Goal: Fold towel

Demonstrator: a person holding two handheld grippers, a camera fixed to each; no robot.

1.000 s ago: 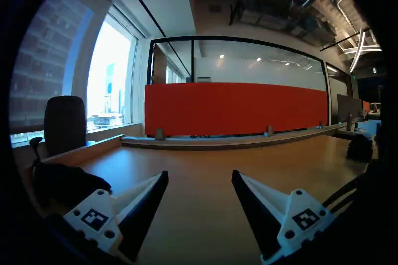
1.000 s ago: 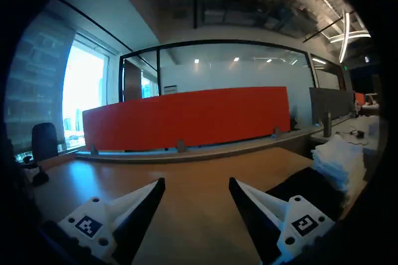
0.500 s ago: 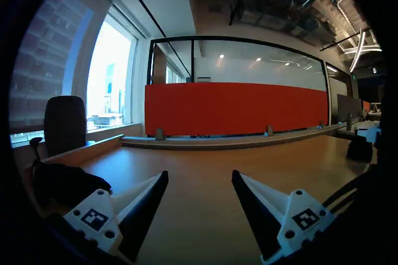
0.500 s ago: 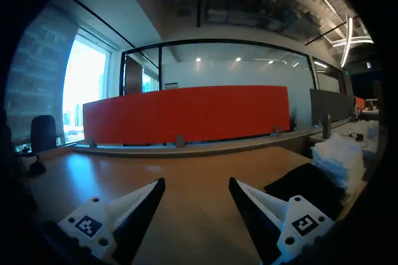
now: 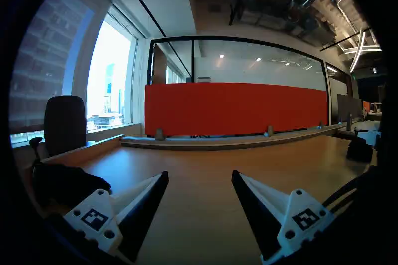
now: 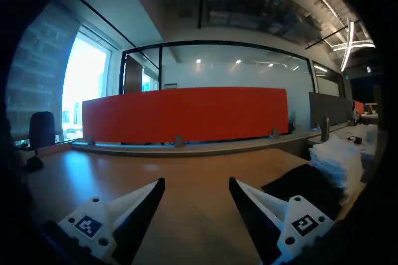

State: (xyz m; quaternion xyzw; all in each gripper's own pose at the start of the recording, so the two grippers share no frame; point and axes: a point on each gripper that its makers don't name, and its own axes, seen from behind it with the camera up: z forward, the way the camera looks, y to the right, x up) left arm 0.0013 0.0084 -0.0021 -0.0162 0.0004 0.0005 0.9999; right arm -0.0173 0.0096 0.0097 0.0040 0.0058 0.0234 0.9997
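right gripper view, towels (image 6: 336, 164) right of gripper (image 6: 196, 180)

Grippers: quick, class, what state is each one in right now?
Left gripper: open, holding nothing.
Right gripper: open, holding nothing.

Black towel (image 6: 311, 184), spread flat on the worktop (image 6: 199, 175), at 4 o'clock in the right gripper view. Just beside it, at 3 o'clock: stack of white folded towels (image 6: 338, 163), neat, level. In the left gripper view, at 8 o'clock: dark crumpled cloth (image 5: 67, 183), heaped loosely.
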